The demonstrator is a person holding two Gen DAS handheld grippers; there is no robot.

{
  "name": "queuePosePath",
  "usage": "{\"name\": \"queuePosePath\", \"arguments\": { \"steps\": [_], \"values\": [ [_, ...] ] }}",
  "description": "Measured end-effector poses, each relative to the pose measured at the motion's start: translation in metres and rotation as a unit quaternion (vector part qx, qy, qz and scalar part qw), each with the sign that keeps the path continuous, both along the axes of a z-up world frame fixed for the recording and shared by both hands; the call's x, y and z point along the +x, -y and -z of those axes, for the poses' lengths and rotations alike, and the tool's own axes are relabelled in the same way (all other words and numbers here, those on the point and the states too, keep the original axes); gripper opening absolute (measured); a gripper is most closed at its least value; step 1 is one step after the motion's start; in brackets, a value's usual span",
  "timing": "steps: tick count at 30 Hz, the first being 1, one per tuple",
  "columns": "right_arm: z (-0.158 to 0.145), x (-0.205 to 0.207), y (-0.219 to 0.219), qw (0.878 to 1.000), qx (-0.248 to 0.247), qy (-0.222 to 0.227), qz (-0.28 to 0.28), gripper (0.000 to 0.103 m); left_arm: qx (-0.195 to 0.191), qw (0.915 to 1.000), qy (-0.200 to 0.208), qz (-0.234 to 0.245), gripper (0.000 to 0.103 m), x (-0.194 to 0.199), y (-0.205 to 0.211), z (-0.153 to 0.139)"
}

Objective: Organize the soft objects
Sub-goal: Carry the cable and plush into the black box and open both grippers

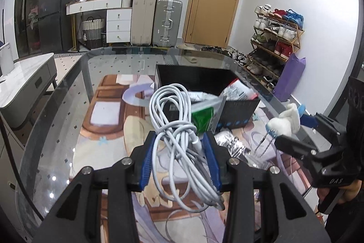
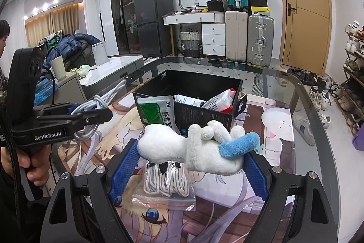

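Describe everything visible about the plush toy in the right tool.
The plush toy is white and fuzzy, with stubby limbs, a rounded head and one blue terry-like part. A ball chain hangs by its head. It lies sideways, lifted off the table, between the blue pads of the right tool, in front of the black box.

The black box [image 1: 241,106] hides its own floor and the lower parts of the packets [image 2: 157,111] inside (print too small to read), while the plush toy [image 2: 200,147] covers the bagged cord's [image 2: 167,183] top.

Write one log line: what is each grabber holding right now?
left gripper: shut on white cable | right gripper: shut on plush toy | black box: ahead
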State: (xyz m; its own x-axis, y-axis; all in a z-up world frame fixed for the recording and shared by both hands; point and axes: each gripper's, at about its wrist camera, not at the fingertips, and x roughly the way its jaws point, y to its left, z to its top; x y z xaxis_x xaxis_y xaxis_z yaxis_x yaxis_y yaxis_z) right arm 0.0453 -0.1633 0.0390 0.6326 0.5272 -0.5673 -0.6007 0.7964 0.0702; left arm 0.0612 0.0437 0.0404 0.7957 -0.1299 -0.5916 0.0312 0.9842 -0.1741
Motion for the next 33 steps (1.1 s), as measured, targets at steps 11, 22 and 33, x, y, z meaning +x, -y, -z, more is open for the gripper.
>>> {"name": "queuePosePath", "arguments": {
  "steps": [11,22,33],
  "values": [
    [-0.021,0.017,-0.011,1.000,-0.010,0.021,0.007,0.087,-0.005,0.9995,0.024,0.018,0.040,0.021,-0.003,-0.021],
    [-0.031,0.051,-0.031,0.999,-0.021,0.026,0.020,0.087,-0.005,0.9990,0.034,0.030,0.040,0.055,-0.004,-0.036],
    [-0.042,0.090,-0.044,0.999,-0.024,0.029,0.017,0.087,0.020,0.9986,0.032,0.036,0.040,0.081,0.009,-0.037]
  ]
}}
